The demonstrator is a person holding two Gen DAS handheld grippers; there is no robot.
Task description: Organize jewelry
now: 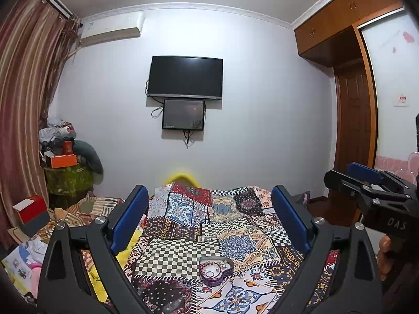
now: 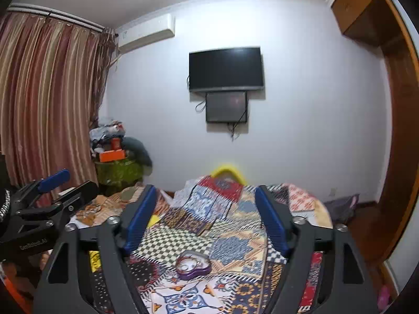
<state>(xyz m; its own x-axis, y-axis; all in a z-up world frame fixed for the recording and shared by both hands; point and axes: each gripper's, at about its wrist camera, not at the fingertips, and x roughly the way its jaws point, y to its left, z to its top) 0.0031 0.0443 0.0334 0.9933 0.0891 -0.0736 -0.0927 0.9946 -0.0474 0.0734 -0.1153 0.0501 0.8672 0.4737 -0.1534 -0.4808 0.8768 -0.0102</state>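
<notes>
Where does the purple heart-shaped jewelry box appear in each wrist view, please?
Left wrist view: the purple heart-shaped jewelry box lies low and central on the patchwork quilt, between the blue fingers.
Right wrist view: the box is again low, slightly left of centre, on the quilt.
Shared landmark: the wall-mounted TV straight ahead above the bed.

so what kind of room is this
Most likely a home bedroom: a bed under a patchwork bedspread, a wall-mounted TV, and a built-in wooden wardrobe. A small heart-shaped jewelry box sits on the bedspread.
</notes>
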